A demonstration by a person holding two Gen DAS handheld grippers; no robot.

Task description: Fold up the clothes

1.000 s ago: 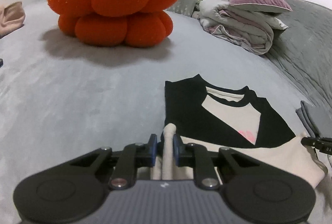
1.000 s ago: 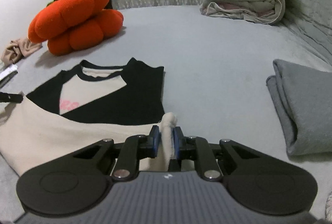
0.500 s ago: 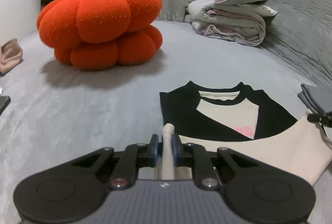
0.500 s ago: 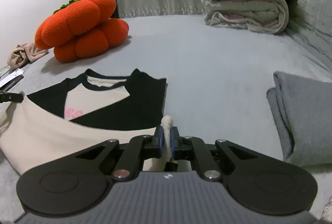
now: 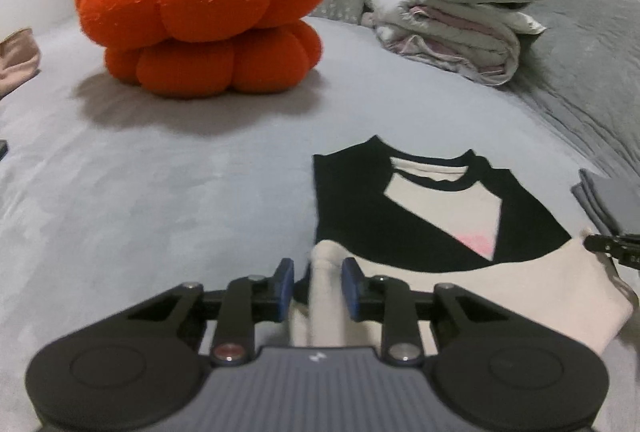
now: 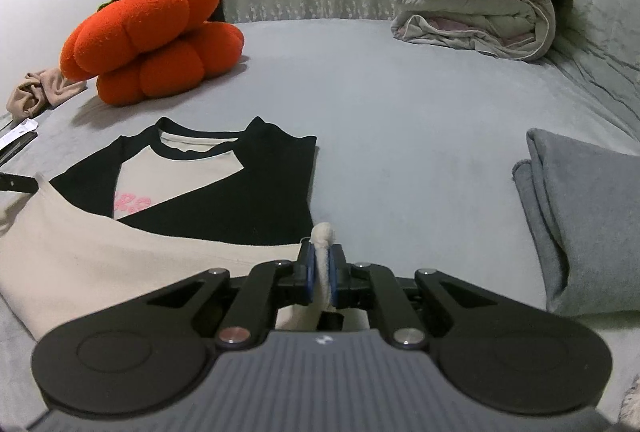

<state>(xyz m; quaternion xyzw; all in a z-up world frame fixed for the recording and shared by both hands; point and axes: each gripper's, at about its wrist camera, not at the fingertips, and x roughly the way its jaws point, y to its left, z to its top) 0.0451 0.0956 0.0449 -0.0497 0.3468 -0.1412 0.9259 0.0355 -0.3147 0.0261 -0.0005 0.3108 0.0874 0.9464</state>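
A cream shirt with black raglan sleeves and a pink print point(image 5: 440, 200) lies flat on the grey bed, collar away from me. Its cream lower part point(image 6: 100, 256) is folded up over the chest. In the left wrist view, my left gripper point(image 5: 318, 284) stands open, its blue pads apart on either side of a raised cream hem corner point(image 5: 326, 272). My right gripper point(image 6: 321, 268) is shut on the other hem corner point(image 6: 322, 234). Each gripper's tip shows at the edge of the other's view: the right gripper's tip point(image 5: 600, 244) and the left gripper's tip point(image 6: 16, 182).
A big orange pumpkin plush point(image 5: 204, 12) sits at the back left. A rolled quilt with a purple pillow point(image 6: 476, 8) lies at the back right. A folded grey garment point(image 6: 580, 224) is right of the shirt. Beige cloth point(image 6: 44, 92) lies far left.
Both grippers carried the cream hem forward over the shirt and lowered. The left gripper's pads have spread apart around its corner; the right gripper stays clamped.
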